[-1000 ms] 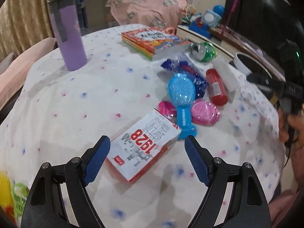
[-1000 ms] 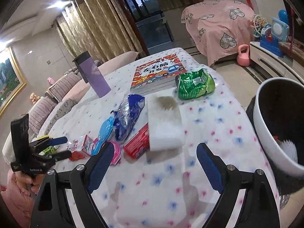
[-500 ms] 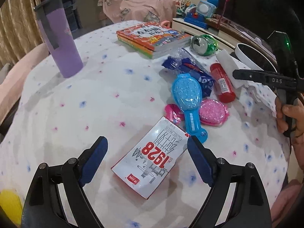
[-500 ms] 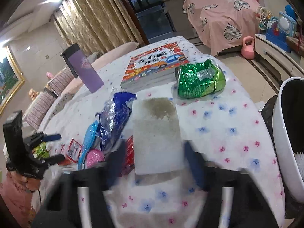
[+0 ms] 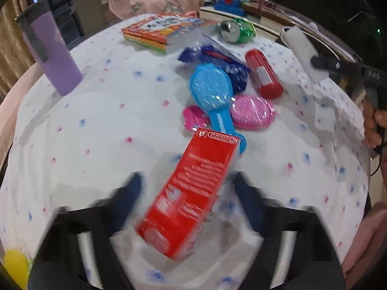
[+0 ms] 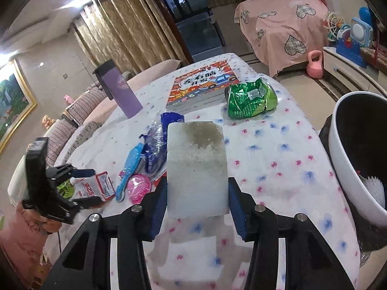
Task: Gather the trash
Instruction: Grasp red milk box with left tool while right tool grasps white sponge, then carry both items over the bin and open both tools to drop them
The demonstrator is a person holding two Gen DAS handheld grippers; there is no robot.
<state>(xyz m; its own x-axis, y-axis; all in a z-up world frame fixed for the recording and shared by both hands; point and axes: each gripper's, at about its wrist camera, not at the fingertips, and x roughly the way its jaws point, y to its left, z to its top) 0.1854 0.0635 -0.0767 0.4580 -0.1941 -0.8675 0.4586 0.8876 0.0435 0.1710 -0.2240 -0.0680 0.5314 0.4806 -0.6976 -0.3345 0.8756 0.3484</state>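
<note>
My right gripper (image 6: 197, 207) is shut on a dirty white sponge block (image 6: 197, 169) and holds it above the tablecloth. My left gripper (image 5: 186, 203), blurred by motion, straddles a red carton (image 5: 191, 193) that is tipped up on its side between the fingers; whether the pads touch it is not clear. The carton also shows in the right wrist view (image 6: 96, 189) by the left gripper (image 6: 79, 186). A crushed green can (image 6: 250, 101), a blue plastic wrapper (image 6: 157, 140) and a red tube (image 5: 263, 73) lie on the table.
A white bin with a black liner (image 6: 350, 169) stands off the table's right edge. A blue hairbrush (image 5: 212, 96), pink brush (image 5: 252, 114), stacked books (image 5: 167, 32) and purple tumbler (image 5: 52, 53) sit on the white spotted tablecloth (image 5: 96, 133).
The right gripper closed on the sponge block and lifted it. The carton flipped from its white "1928" face to its red side between the left fingers, which moved in closer.
</note>
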